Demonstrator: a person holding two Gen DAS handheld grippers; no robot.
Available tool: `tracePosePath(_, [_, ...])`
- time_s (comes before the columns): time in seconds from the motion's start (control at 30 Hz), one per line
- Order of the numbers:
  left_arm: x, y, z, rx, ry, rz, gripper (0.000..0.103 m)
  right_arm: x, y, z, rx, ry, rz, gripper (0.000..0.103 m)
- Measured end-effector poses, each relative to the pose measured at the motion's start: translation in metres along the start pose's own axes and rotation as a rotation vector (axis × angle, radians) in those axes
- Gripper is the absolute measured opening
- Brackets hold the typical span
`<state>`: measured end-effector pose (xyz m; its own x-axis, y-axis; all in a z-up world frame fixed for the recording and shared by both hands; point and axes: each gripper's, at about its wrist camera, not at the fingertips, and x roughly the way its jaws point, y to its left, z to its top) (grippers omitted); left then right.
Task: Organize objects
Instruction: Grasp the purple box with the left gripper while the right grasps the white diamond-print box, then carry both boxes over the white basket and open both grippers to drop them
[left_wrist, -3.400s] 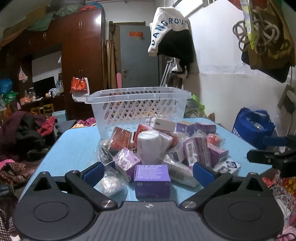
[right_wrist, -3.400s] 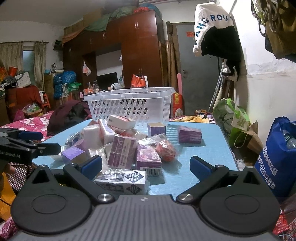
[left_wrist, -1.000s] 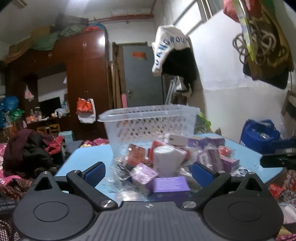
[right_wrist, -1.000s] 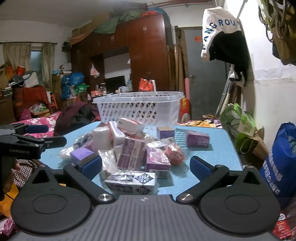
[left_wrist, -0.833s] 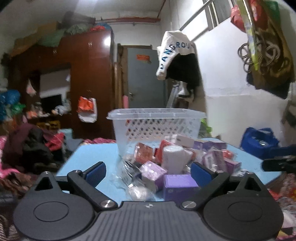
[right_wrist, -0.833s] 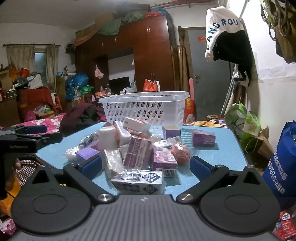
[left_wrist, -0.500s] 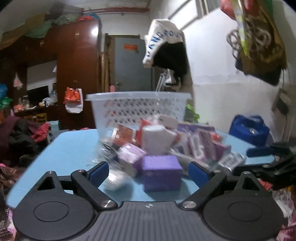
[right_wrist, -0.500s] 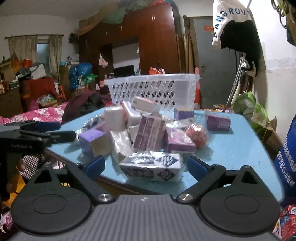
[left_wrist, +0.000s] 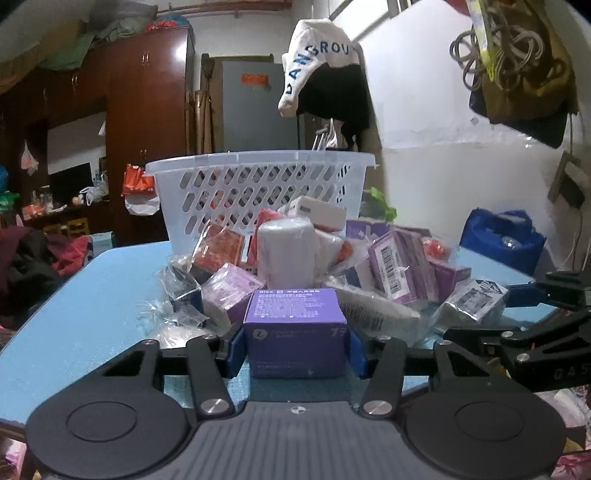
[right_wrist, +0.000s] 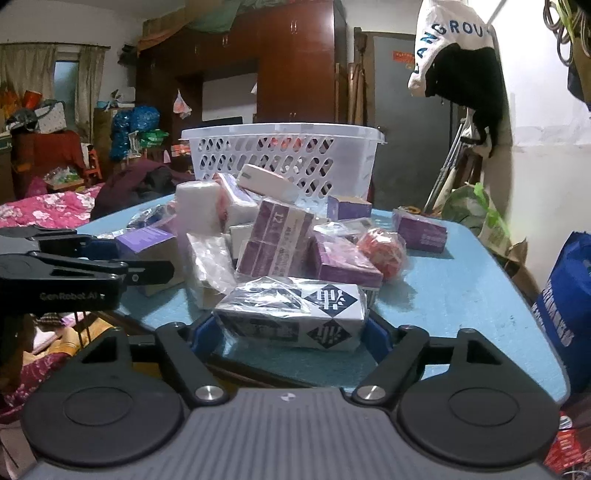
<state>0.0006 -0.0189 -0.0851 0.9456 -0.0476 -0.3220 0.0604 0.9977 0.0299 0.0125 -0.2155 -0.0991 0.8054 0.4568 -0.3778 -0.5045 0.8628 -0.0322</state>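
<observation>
1. A heap of small cardboard boxes, mostly purple, some in crinkled clear film, covers the middle of a matte blue table (left_wrist: 85, 317)
2. Behind the heap, toward the table's far edge, stands a white plastic basket (left_wrist: 258, 184) with slotted, lattice-like walls and a rolled rim
3. A white cylindrical roll (left_wrist: 286, 251) stands upright in the heap
4. The left gripper (left_wrist: 295, 345) reaches in level from the table's near edge, its blue pads pinching both sides of a squarish purple box (left_wrist: 295, 332) that sits at the heap's near end
5. The right gripper (right_wrist: 291, 328) comes in level at the near right edge, its pads pressed on the ends of an oblong film-wrapped pack (right_wrist: 295, 317) printed with dark diamonds
</observation>
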Motion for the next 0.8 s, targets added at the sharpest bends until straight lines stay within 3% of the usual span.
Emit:
tracePosePath(0.27, [-0.014,0.014,0.033,-0.049,-0.100,-0.031,0.057,-0.026,-0.021,0.033,0.041,-0.101,0.023,0.080])
tracePosePath(0.37, [-0.005,0.022,0.063,-0.052,-0.138,-0.062,0.057,-0.013,-0.033,0.069,0.043,-0.126,0.064,0.080])
tracePosePath(0.47, [0.016,0.037,0.113,-0.082,-0.163,-0.062,0.057,0.016,-0.042,0.117,0.037,-0.140,0.098,0.080])
tracePosePath(0.57, [0.047,0.046,0.150,-0.092,-0.142,-0.055,0.057,0.058,-0.058,0.165,0.101,-0.100,0.208,0.080])
tracePosePath(0.67, [0.094,0.062,0.183,-0.120,-0.072,-0.020,0.057,0.103,-0.056,0.199,0.054,-0.056,0.137,0.080])
tracePosePath(0.8, [0.148,0.083,0.198,-0.176,0.037,0.000,0.057,0.143,-0.051,0.210,0.034,0.022,0.137,0.080])
